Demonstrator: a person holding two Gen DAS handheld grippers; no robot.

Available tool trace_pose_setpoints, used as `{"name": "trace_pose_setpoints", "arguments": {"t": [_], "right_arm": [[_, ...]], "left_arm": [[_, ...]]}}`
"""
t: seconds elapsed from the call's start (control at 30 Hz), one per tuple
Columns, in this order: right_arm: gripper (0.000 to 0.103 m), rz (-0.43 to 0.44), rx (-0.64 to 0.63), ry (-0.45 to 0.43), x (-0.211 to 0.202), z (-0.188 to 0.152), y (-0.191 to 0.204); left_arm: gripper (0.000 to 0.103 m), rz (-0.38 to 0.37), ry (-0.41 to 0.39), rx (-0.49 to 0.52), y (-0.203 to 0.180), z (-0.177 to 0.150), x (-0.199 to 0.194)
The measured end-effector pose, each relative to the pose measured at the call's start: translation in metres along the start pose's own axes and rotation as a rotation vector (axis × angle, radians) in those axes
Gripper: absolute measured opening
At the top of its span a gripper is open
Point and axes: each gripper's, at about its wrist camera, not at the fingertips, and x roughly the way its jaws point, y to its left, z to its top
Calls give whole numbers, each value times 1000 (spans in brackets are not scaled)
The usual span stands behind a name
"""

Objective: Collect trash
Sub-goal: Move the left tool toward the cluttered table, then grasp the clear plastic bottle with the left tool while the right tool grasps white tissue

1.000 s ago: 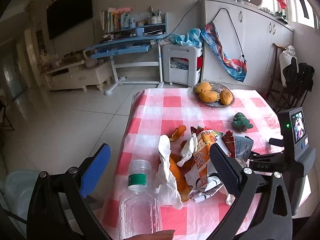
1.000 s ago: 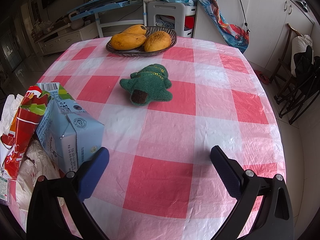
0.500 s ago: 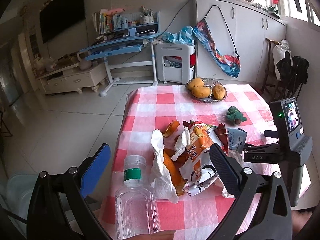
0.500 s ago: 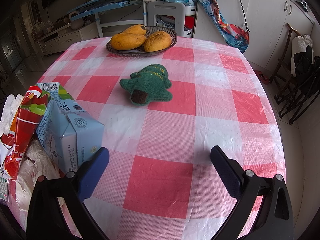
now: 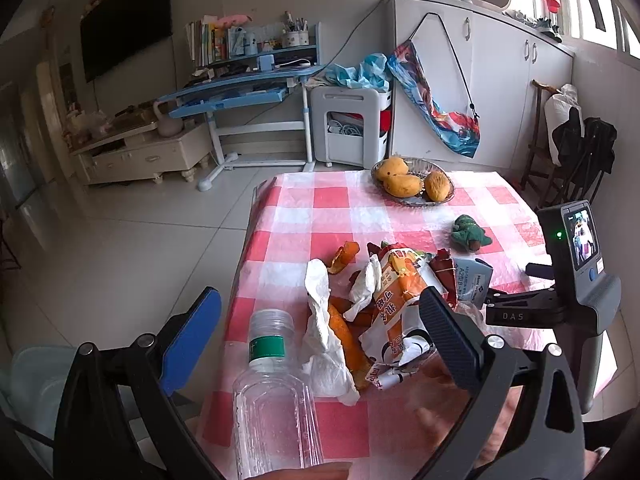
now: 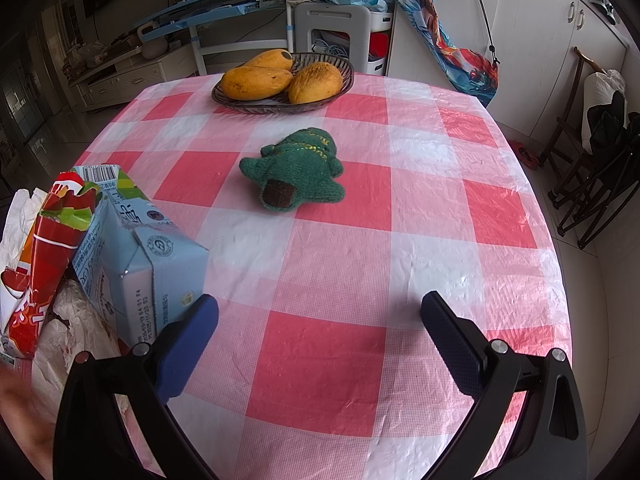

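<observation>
**Both grippers empty above the trash pile**

We hold the left gripper (image 5: 320,344) with its fingers wide apart and nothing between them, hanging over the near edge of the checked tablecloth (image 5: 352,216); the right gripper (image 6: 320,340) is likewise spread and empty, just beside the blue milk carton (image 6: 152,264). The trash lies heaped near us: an uncapped clear plastic bottle (image 5: 276,400), a crumpled tissue (image 5: 320,332), an orange snack wrapper (image 5: 396,312) and orange peel (image 5: 343,258). We judge the bottle the likeliest trouble; it stands close to the table edge, and a glancing finger could tip it to the floor; the loose tissue might slip from a shallow pinch. The green knitted toy (image 6: 300,172) and the mango bowl (image 6: 240,102) sit well apart; we should not sweep them up.
</observation>
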Motion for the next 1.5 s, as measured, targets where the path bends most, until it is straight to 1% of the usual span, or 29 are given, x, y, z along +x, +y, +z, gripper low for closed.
{"name": "trace_pose_setpoints", "arguments": {"t": [0.2,0.93,1.1,1.23,1.33,1.43,1.5], "right_arm": [[97,0,0,0,0,0,0],[97,1,0,0,0,0,-1],[97,0,0,-1,0,0,-1],[97,-4,2,-1,1,0,2],[97,-4,16,-1,0,-1,-1],[96,4,23,31,-9,-5,-5],[96,-33,48,-20,-29,-6,-12]], "left_arm": [[96,-12,3,-22,4,1,-1],[96,-62,10,5,-12,-6,-7],[96,-81,15,-9,-11,-8,-8],[96,-98,15,13,-17,-12,-10],[96,-91,13,31,-19,-13,-9],[96,-100,10,5,-14,-12,-10],[96,-102,7,-6,-12,-12,-11]]}}
